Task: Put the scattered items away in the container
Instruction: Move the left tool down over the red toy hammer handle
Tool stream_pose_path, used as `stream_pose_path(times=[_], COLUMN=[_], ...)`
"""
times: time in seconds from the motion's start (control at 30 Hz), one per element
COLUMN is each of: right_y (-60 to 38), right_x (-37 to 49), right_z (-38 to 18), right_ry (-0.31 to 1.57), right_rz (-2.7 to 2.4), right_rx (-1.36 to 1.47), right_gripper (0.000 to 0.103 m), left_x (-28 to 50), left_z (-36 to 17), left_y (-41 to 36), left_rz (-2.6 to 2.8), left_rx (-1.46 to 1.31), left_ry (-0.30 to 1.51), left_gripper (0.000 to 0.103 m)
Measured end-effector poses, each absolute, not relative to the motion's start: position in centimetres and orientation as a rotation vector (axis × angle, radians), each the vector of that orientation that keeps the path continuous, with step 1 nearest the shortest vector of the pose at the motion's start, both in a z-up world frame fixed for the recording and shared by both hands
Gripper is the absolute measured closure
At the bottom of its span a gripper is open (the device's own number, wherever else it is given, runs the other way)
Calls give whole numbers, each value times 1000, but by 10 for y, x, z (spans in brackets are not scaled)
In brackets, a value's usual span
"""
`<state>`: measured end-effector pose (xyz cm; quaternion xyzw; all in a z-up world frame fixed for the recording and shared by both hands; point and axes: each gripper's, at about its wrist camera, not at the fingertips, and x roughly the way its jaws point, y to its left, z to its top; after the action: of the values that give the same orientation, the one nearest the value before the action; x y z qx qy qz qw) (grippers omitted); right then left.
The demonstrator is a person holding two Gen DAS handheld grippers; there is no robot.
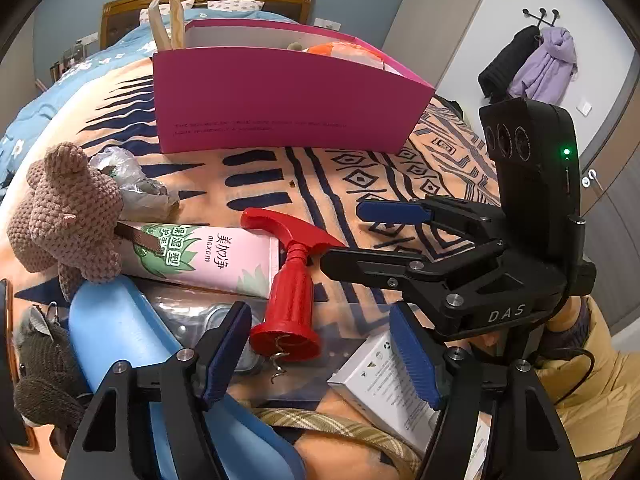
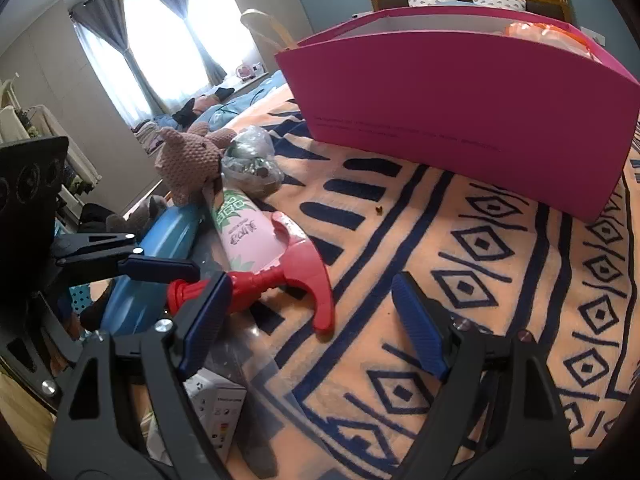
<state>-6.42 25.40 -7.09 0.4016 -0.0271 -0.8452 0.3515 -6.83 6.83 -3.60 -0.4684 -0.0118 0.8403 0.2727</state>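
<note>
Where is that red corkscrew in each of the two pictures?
Left wrist view: the red corkscrew lies at bottom centre, T-handle pointing away from the camera, beside the pink tube.
Right wrist view: the corkscrew lies left of centre, partly behind that gripper's left finger, handle towards the right.
Shared landmark: the pink box stands behind it on the patterned blanket in both.

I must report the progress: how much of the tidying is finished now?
Done: the pink box already holds an orange item. In hand: nothing; the left tongs are open around the red corkscrew, and the right tongs are open and empty. Left: the corkscrew, pink tube, knitted toy, blue case and white carton lie on the blanket.
</note>
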Motion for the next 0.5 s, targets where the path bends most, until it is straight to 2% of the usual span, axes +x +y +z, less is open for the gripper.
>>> stream_pose_path(times=[0.2, 0.3, 0.5], right_y=[250, 248, 247], right_x=[-65, -65, -66], right_z=[-70, -70, -72], right_ry=[-47, -30, 9], right_rz=[-2175, -2167, -2168], right_rx=[1038, 1036, 1040], right_gripper=[20, 20, 22], left_x=[-71, -74, -76], left_z=[-37, -39, -39], left_y=[69, 66, 68], left_rz=[2260, 2274, 2276], left_rx=[-1272, -1287, -1300], left_ry=[1, 28, 76], left_gripper=[33, 42, 44])
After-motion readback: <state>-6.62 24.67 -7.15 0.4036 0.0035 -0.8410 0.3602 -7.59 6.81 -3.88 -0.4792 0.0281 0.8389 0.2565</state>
